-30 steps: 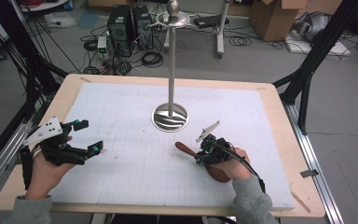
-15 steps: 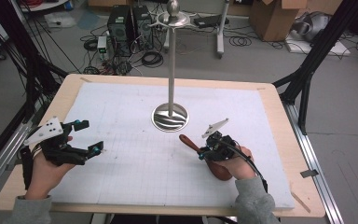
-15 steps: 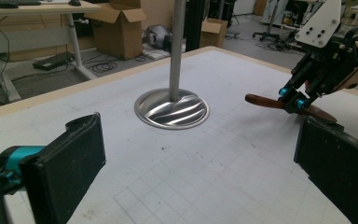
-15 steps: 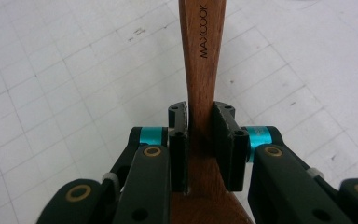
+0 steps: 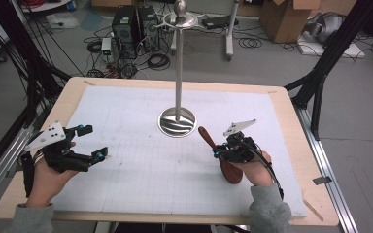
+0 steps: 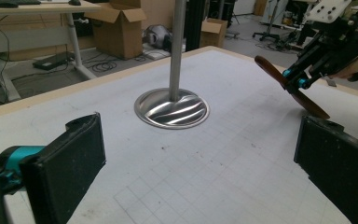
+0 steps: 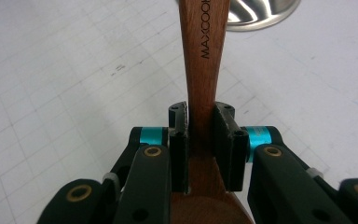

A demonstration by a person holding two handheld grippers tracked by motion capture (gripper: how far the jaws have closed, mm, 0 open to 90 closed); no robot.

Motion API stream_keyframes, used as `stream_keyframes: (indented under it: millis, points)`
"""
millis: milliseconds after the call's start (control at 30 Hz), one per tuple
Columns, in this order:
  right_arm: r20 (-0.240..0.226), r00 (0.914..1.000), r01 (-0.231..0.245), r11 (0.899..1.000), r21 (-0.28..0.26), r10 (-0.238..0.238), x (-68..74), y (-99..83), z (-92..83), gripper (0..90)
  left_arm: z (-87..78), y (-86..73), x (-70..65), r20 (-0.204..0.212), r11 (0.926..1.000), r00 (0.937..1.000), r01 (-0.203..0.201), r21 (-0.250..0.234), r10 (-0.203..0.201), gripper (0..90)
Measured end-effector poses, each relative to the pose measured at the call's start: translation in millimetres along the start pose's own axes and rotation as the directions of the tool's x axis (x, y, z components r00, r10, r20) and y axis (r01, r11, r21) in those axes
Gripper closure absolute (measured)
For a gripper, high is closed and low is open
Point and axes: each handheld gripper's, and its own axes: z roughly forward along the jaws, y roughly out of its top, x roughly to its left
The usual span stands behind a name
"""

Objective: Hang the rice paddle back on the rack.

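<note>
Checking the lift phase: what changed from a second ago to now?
The right gripper, shut on the wooden spoon throughout, rose and tipped up, raising the handle end off the white mat; the bowl end sits low by the hand. The left gripper stayed put, jaws open with nothing between them. The metal stand did not move.

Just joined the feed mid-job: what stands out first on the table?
The tall steel stand rises from its round base at the mat's centre. Right of it, the right gripper is shut on a wooden spoon, tilted with its handle end toward the stand. The left gripper sits open near the left edge.
</note>
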Motion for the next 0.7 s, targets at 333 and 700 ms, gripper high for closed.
stream_keyframes:
  millis: [333, 700]
  points:
    - [-0.008, 0.9997, -0.023, 0.996, -0.085, 0.022, -6.1, -1.9, -11.1, 77.1, -0.4, 0.0, 0.0, 0.000, 1.0000, 1.0000, 0.001, -0.003, -0.001, 2.3]
    - [-0.027, 0.9989, -0.042, 0.989, -0.145, 0.038, -10.2, -3.5, -20.3, 77.2, -0.7, 0.3, -0.6, 0.001, 1.0000, 1.0000, 0.003, -0.006, -0.003, 2.3]
